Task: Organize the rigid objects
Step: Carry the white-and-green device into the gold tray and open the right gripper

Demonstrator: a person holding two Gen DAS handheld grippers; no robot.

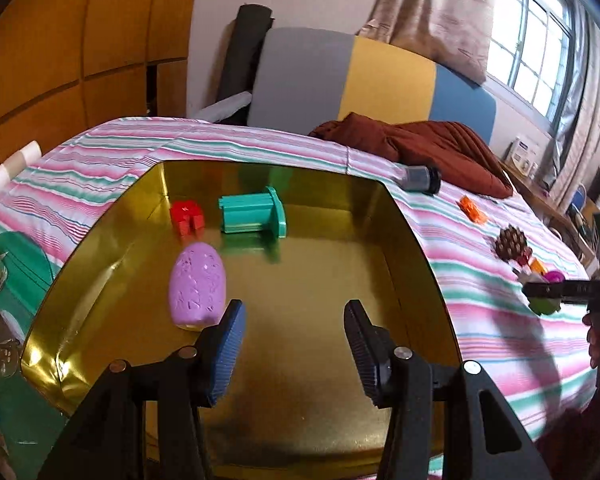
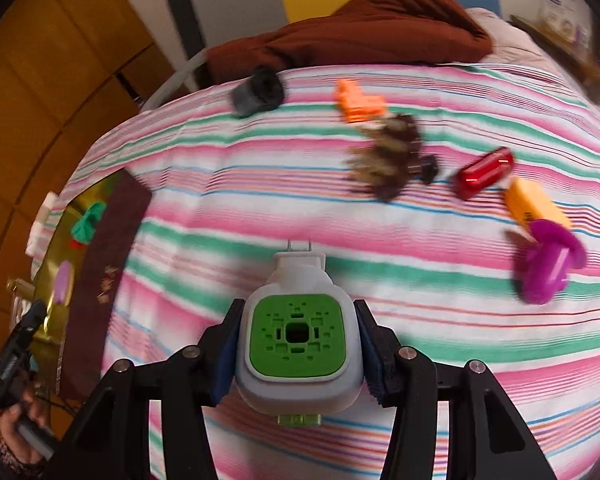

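Left wrist view looks down, close, into the gold tin point(image 1: 416, 240); right wrist view faces the striped bedspread point(image 2: 260, 208) beside it. Both show tin and bedspread.

Daylight pours in from a window point(image 1: 536, 52) far up and to the right of the left claw, blown out to white, and throws a soft shadow across the striped bedspread point(image 1: 480, 280) on that side. The gold tray point(image 1: 416, 264) under the claw reflects the things lying in it. The right wrist view is motion-smeared beyond its claw, and both views bow and darken at the edges.
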